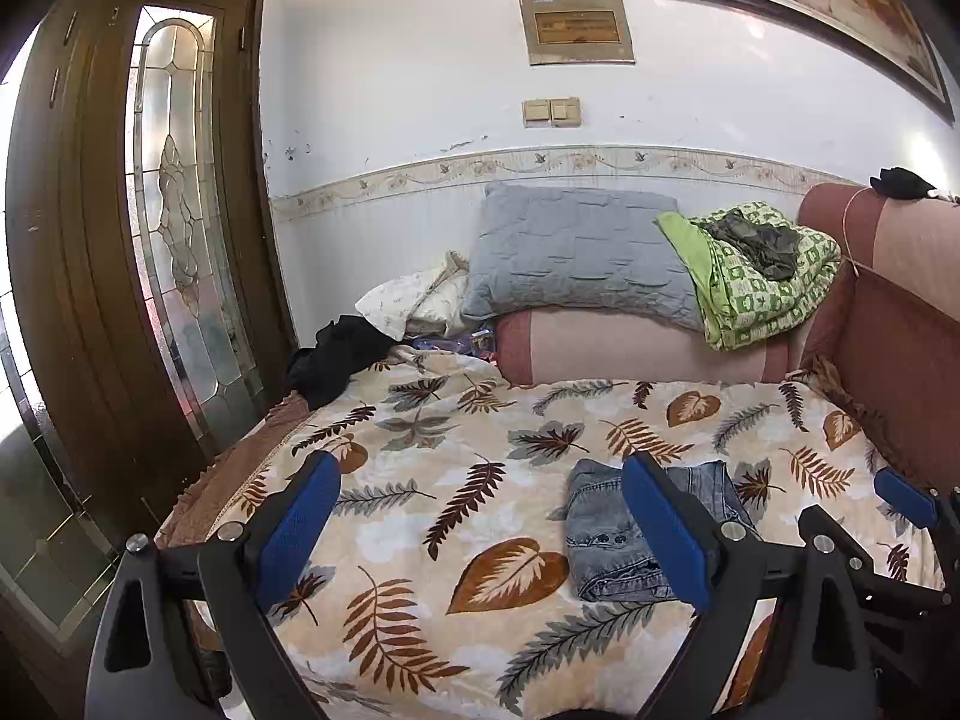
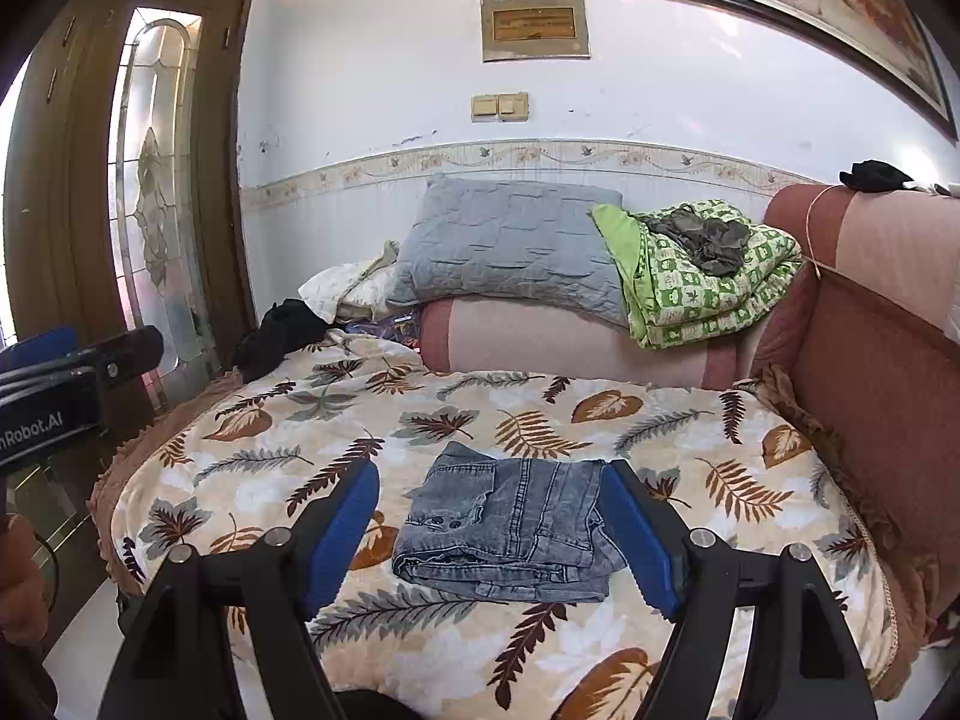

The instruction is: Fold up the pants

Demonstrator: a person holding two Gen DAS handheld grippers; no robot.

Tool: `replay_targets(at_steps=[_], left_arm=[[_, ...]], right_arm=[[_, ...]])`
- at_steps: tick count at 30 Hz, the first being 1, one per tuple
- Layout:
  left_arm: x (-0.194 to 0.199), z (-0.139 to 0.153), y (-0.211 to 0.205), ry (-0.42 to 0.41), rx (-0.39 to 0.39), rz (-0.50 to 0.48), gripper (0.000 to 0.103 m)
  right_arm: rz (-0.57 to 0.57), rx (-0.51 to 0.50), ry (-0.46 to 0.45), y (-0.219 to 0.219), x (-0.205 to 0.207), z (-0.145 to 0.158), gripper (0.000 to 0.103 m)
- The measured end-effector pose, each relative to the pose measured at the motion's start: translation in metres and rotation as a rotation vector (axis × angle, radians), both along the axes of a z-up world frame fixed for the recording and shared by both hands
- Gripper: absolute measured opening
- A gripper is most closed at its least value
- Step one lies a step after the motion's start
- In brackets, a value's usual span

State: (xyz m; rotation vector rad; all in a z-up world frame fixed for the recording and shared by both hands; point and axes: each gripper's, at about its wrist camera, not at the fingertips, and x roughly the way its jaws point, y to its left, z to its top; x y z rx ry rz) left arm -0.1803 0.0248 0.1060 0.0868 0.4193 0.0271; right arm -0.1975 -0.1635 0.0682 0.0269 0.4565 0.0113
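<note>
Both fisheye views look forward and slightly down along their own gripper fingers, from near the bed's (image 1: pixel 420 420) front edge toward the far wall. The left wrist view sits further left, so the folded jeans (image 1: pixel 600 534) lie right of centre; the right wrist view centres them (image 2: pixel 516 528). Both share the bed, grey pillow (image 1: pixel 576 252) and door (image 1: pixel 120 240).

Leaf-print bed cover (image 2: pixel 540 414), folded jeans (image 2: pixel 516 531) on it, black garment (image 2: pixel 276 330) at far corner

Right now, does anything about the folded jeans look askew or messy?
Slightly. The folded grey-blue denim jeans lie on the leaf-print blanket, but the layers are uneven: one corner sticks out at the far left, edges not flush.
</note>
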Motion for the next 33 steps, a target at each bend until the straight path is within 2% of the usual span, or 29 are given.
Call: replay_targets(at_steps=[16, 33], left_arm=[[0.004, -0.001, 0.014, 0.005, -0.043, -0.002, 0.095], [0.011, -0.002, 0.028, -0.010, -0.055, 0.010, 0.095]], right_arm=[[-0.001, -0.019, 0.023, 0.010, 0.016, -0.003, 0.079], [0.027, -0.045, 0.031, 0.026, 0.031, -0.005, 0.079]])
